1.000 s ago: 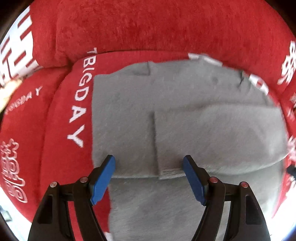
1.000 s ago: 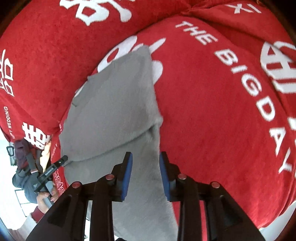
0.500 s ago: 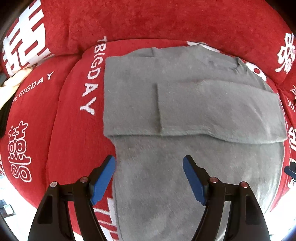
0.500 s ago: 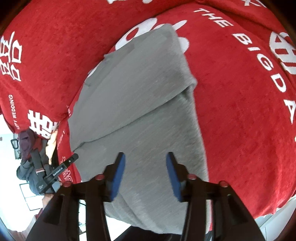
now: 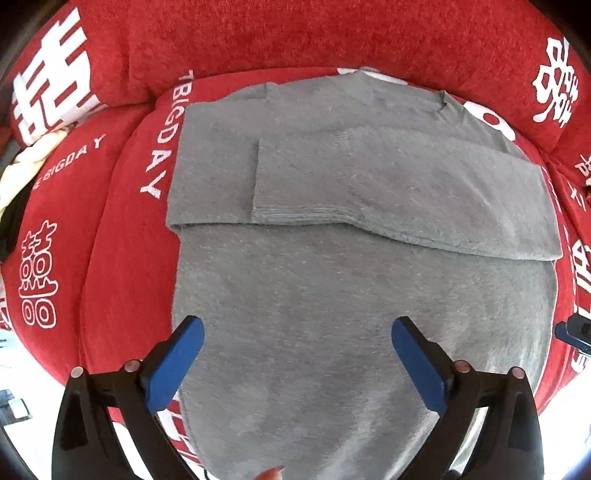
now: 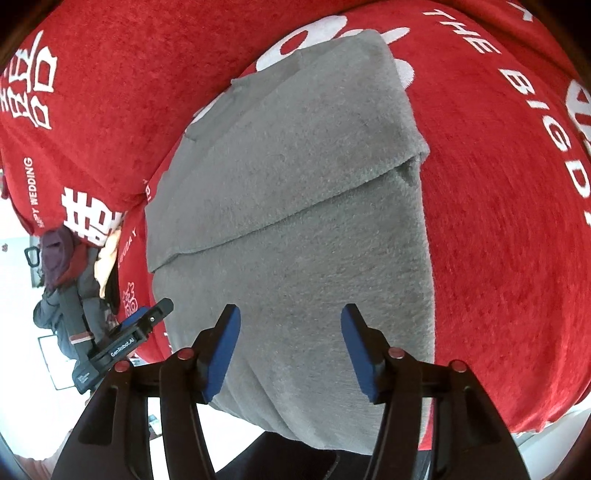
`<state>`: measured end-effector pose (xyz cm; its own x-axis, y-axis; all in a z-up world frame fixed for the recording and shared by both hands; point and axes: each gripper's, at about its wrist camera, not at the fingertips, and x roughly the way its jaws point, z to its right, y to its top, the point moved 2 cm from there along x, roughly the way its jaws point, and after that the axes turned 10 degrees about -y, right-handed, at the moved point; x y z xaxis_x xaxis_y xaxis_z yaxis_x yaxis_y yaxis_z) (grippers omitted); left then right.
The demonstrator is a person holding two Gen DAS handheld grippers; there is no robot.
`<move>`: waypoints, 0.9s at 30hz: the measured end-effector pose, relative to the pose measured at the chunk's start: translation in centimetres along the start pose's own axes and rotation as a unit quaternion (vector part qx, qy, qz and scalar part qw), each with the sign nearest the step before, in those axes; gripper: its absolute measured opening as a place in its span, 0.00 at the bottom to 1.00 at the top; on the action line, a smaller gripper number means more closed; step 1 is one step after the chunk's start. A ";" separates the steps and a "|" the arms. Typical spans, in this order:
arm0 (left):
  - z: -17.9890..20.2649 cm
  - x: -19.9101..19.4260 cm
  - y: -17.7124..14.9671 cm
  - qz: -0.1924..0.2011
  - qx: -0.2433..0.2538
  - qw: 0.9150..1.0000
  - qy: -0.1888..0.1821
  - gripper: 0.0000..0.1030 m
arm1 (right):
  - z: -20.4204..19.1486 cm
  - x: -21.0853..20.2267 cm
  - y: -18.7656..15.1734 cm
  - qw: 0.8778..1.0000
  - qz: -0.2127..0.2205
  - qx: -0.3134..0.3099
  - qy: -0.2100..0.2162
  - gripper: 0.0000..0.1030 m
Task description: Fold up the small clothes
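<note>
A grey fleece garment [image 5: 332, 280] lies flat on a red sofa cover, its sleeves folded across the chest as a band [image 5: 399, 192]. My left gripper [image 5: 297, 350] hovers open over the lower body of the garment, nothing between its blue pads. In the right wrist view the same garment [image 6: 295, 206] runs away from me, its hem hanging over the cushion's front edge. My right gripper [image 6: 291, 343] is open above that hem end. The left gripper's body [image 6: 122, 343] shows at the left edge of the right wrist view.
The red sofa cover [image 5: 122, 236] with white lettering surrounds the garment, and its backrest [image 5: 295, 33] rises behind. A pile of other clothes [image 6: 62, 266] and a cream cloth [image 5: 26, 166] lie at the sofa's left end. A fingertip [image 5: 271, 472] shows at the bottom.
Both grippers drew back toward the hem, so more of the garment shows. The right gripper's jaws went from nearly shut at the garment's edge to wide open. The left stayed open.
</note>
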<state>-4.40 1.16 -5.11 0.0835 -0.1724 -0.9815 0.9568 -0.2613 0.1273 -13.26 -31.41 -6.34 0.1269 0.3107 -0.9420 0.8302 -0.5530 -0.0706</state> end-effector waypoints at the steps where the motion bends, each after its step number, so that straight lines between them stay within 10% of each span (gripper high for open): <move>1: 0.3 0.0 -0.1 0.001 -0.001 1.000 0.001 0.99 | 0.1 0.0 0.0 1.000 -0.002 -0.004 -0.001 0.63; 13: -0.5 0.0 -4.5 -0.015 -0.043 0.998 -0.040 0.98 | 0.8 0.7 -2.6 0.999 -0.032 -0.041 0.014 0.67; 27: -6.1 -2.8 -14.1 -0.008 -0.028 0.994 -0.103 0.98 | 4.2 2.2 -14.9 0.996 -0.074 -0.050 0.028 0.67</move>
<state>-16.44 11.10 -4.98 0.0137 -0.3616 -0.9322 0.9719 -0.2142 0.0974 -27.65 -25.75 -8.71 0.0264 0.4282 -0.9033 0.8921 -0.4179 -0.1720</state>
